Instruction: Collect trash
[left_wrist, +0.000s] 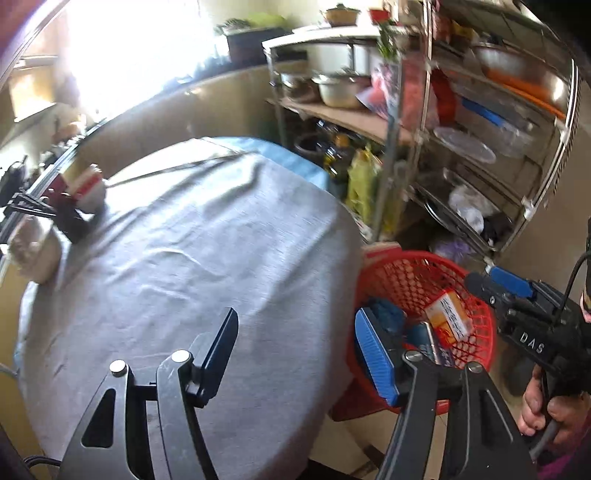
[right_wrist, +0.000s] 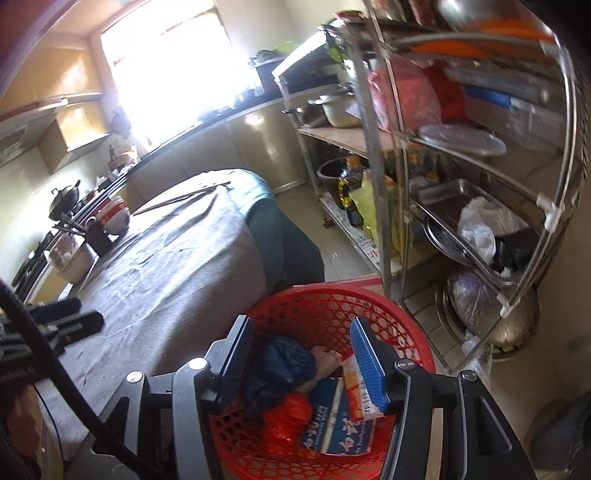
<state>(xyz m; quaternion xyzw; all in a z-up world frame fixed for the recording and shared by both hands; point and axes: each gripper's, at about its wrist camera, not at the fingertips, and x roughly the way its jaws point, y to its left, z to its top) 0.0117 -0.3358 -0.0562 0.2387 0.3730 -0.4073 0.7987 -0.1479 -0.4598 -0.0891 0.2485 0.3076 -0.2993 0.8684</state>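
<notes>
A red mesh basket (right_wrist: 332, 291) stands on the floor beside the table. It holds a dark blue bag (right_wrist: 288, 360), a crumpled red bag (right_wrist: 291, 417), a blue-and-white carton (right_wrist: 340, 424) and an orange-and-white packet (right_wrist: 354, 384). My right gripper (right_wrist: 301, 358) hangs open over the basket with nothing between its pads. My left gripper (left_wrist: 299, 339) is open and empty at the table's right edge, next to the basket (left_wrist: 476, 295). In the left wrist view the right gripper (left_wrist: 493, 284) reaches in over the basket's far rim, and the orange-and-white packet (left_wrist: 448, 317) shows inside.
A grey cloth covers the table (left_wrist: 184, 240). A red-and-white bowl (left_wrist: 86, 184), a pot (left_wrist: 33, 247) and chopsticks (left_wrist: 173, 168) lie at its far side. A crowded metal shelf rack (right_wrist: 461, 166) stands just behind the basket. A person's hand (left_wrist: 543, 406) grips the right tool.
</notes>
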